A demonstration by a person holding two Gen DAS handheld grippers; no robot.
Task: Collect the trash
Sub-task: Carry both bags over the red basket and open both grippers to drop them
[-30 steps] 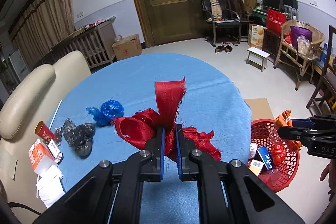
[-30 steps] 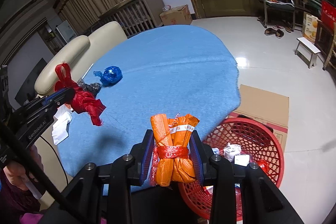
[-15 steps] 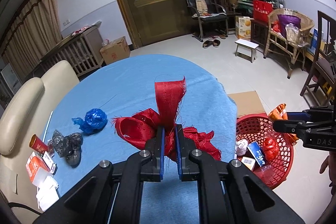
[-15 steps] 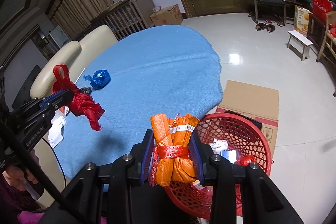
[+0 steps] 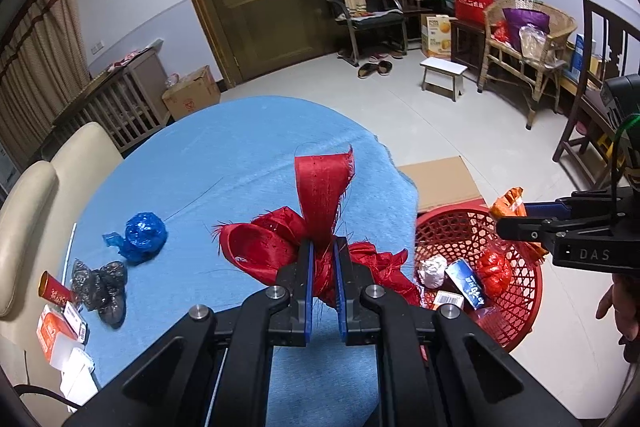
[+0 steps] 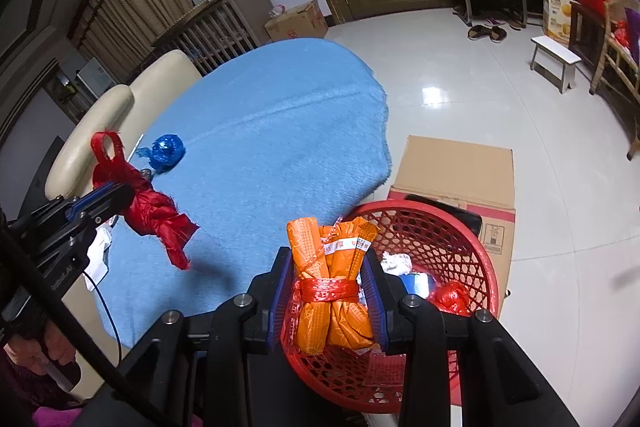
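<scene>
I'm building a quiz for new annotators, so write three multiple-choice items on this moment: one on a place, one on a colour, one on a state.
1. Where is the crumpled blue plastic ball?
A. in the basket
B. on the blue tablecloth
C. on the floor

2. What colour is the bundle in the right gripper?
A. orange
B. green
C. white

3. How is the left gripper?
A. open, empty
B. shut on red cloth
C. shut on a box

Answers:
1. B: the crumpled blue plastic ball lies on the blue tablecloth, apart from the red mesh basket.
2. A: the right gripper clamps an orange wrapped bundle.
3. B: the left gripper pinches the frayed red cloth.
</scene>
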